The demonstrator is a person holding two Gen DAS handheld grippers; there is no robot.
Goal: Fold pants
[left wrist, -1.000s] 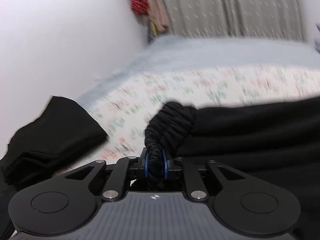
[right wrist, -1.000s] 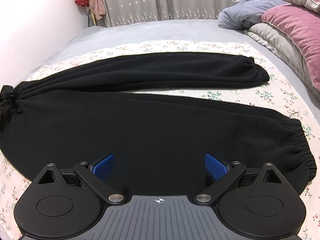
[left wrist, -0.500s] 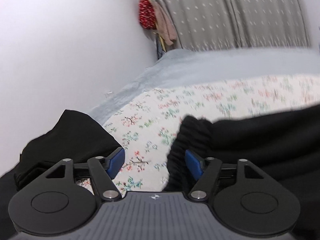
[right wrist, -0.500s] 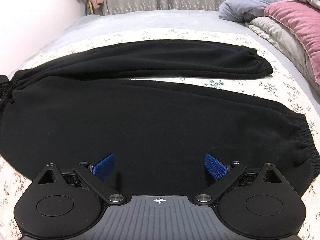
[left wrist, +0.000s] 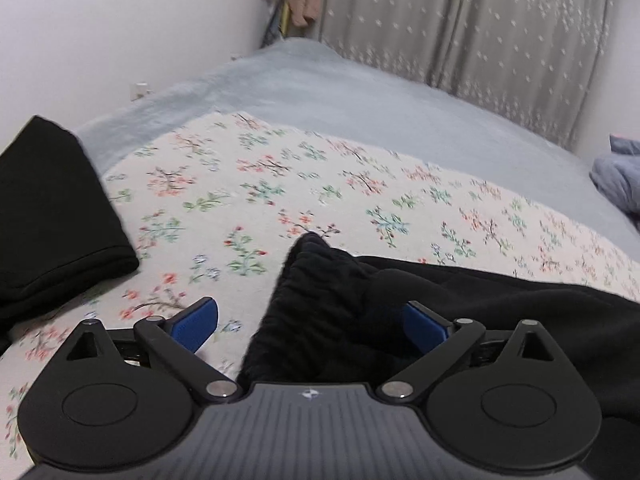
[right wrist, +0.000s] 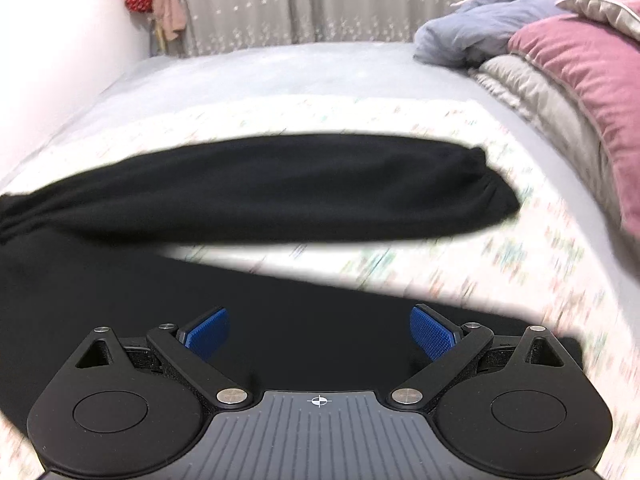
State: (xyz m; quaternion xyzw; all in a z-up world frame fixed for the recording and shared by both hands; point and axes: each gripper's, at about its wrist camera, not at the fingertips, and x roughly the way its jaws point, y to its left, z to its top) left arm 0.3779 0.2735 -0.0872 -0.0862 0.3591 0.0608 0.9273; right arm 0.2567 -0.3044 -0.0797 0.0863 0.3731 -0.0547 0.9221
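Here's the bed [right wrist: 248, 76], grey sheet up top, a floral cloth [left wrist: 280, 184] spread across its near part. Black pants [right wrist: 280, 188] lie flat on the cloth, legs stretched apart, waistband [left wrist: 316, 280] bunched at the left. A folded black garment [left wrist: 48, 216] sits well left. Pillows [right wrist: 580, 80] and a blue blanket [right wrist: 492, 28] pile at the right.

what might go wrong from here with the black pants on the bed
1. The bunched elastic waistband lies loose between the left gripper as its fingers open, so a fold may start crooked.
2. The black fleece pants' legs lie splayed apart, so they may not stack evenly.
3. The folded black garment nearby could get dragged.
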